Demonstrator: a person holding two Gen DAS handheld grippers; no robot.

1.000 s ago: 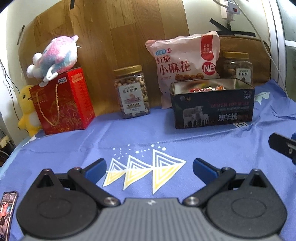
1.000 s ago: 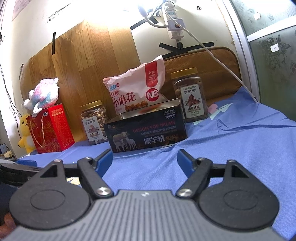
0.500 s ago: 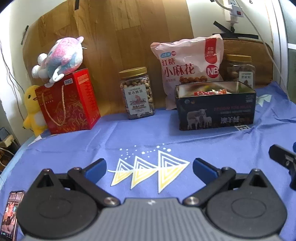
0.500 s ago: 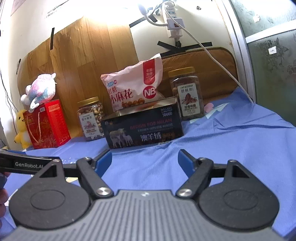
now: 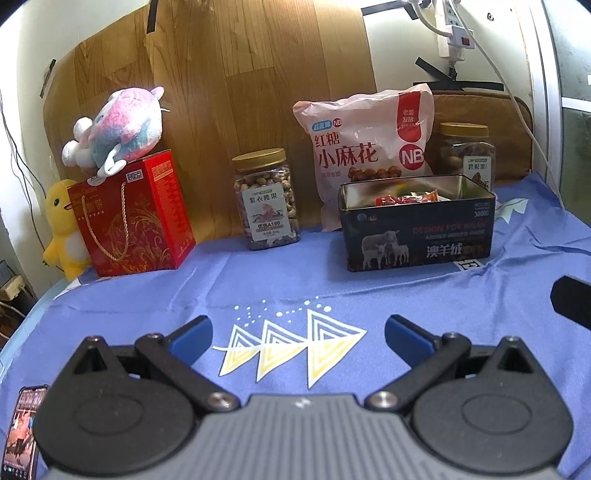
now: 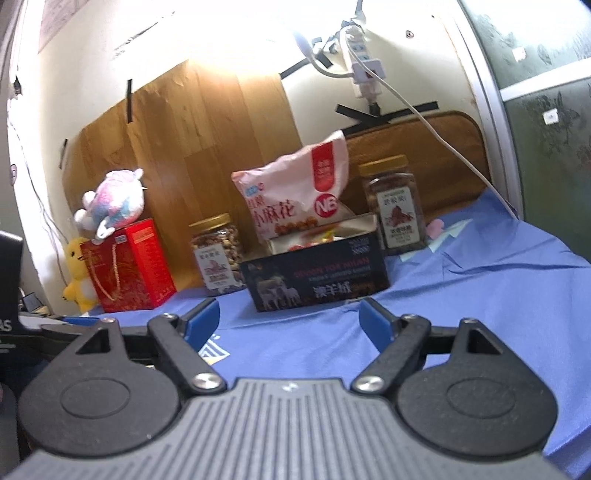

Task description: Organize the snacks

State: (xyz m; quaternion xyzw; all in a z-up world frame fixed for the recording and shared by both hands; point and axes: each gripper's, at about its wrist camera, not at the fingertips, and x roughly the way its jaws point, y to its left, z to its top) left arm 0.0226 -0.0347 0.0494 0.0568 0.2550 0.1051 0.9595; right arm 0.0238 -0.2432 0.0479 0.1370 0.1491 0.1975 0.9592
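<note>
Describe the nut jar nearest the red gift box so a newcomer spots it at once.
Start at the wooden panel on the back wall. Below it, on the blue cloth, a clear gold-lidded nut jar stands alone between the red gift box and pink snack bag; the other jar hides behind the tin.

- The left wrist view is evenly and softly lit, with clear colour; print on the pink snack bag (image 5: 369, 155) reads sharply.
- Soft shadows fall on the blue cloth (image 5: 295, 291) in front of the dark tin (image 5: 417, 236) and the red box (image 5: 136, 221).
- The right wrist view is blown out at upper centre, where glare whitens the wall (image 6: 236, 33) and washes the top of the wood panel (image 6: 207, 122).
- That view is slightly blurred throughout; labels smear.
- Both fisheye frames bend straight lines at the edges, and the corners go dark.
</note>
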